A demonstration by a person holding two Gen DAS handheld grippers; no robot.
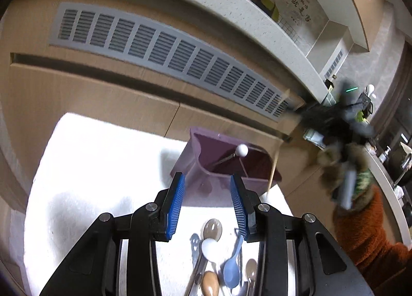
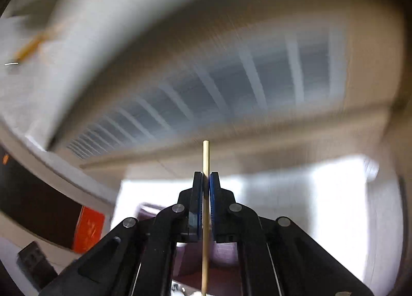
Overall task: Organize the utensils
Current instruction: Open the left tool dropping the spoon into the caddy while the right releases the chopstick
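Right hand-held gripper (image 2: 206, 180) clamps chopstick (image 2: 205, 157) (upright) | left hand-held gripper (image 1: 207, 182) wide, empty above spoons (image 1: 216, 252)

A white towel (image 1: 97, 167) is spread over a wooden surface (image 1: 64, 95), whose bare wood shows beyond the towel's far and right edges. A purple utensil holder (image 1: 206, 164) stands on the towel near its far right corner. Toward the towel's near edge lies a loose cluster of spoons: a white spoon (image 1: 209, 247), a blue spoon (image 1: 233, 267), a brown spoon (image 1: 209, 287) and a metal spoon (image 1: 213, 227).
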